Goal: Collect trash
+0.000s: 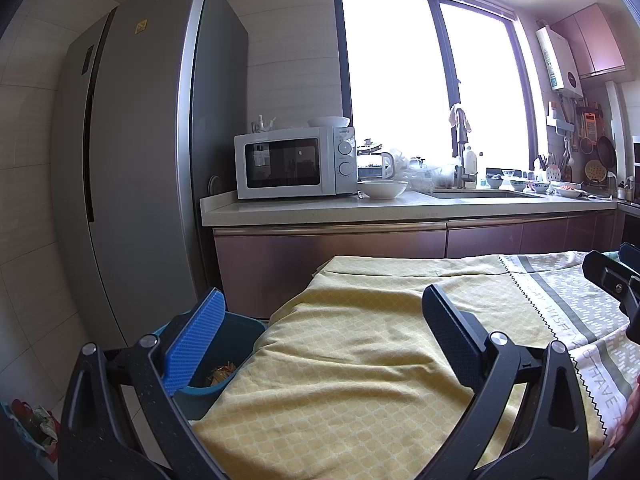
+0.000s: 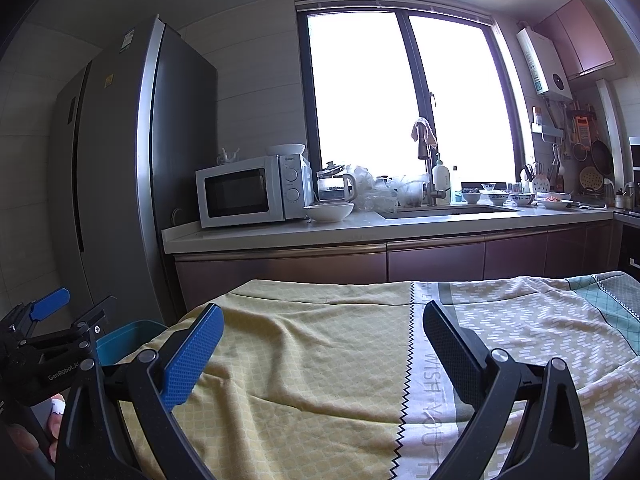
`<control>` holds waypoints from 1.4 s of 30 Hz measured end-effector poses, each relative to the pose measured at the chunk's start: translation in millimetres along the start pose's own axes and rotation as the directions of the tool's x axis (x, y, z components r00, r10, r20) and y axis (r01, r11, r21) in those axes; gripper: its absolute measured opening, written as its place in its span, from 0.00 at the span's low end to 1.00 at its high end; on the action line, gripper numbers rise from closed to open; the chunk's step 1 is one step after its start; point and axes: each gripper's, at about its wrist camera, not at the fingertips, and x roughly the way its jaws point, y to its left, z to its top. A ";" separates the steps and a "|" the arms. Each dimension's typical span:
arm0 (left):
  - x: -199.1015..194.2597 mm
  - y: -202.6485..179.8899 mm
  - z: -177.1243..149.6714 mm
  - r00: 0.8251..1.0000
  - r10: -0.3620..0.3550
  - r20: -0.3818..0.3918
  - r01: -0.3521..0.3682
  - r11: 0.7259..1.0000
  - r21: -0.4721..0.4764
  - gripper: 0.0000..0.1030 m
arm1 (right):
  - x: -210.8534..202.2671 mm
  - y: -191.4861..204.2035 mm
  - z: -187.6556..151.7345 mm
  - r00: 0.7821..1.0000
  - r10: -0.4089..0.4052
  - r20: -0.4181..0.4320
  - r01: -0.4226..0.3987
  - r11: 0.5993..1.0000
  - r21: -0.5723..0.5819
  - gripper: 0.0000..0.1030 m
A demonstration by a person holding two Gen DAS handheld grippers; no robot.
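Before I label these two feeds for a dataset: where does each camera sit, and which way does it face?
Left wrist: on the left gripper, looking across the yellow cloth at the counter; the blue bin shows by its left finger, the right gripper at the right edge.
Right wrist: on the right gripper, further right over the same cloth; the left gripper and fingertips of a hand show at the lower left.
Both share the microwave, fridge, window and bin.
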 end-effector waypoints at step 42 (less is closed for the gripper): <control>9.1 -7.0 -2.8 0.999 -0.026 -0.033 0.027 1.000 0.009 0.94 | 6.8 -10.6 -3.9 1.000 -0.005 -0.014 0.006 1.000 0.009 0.94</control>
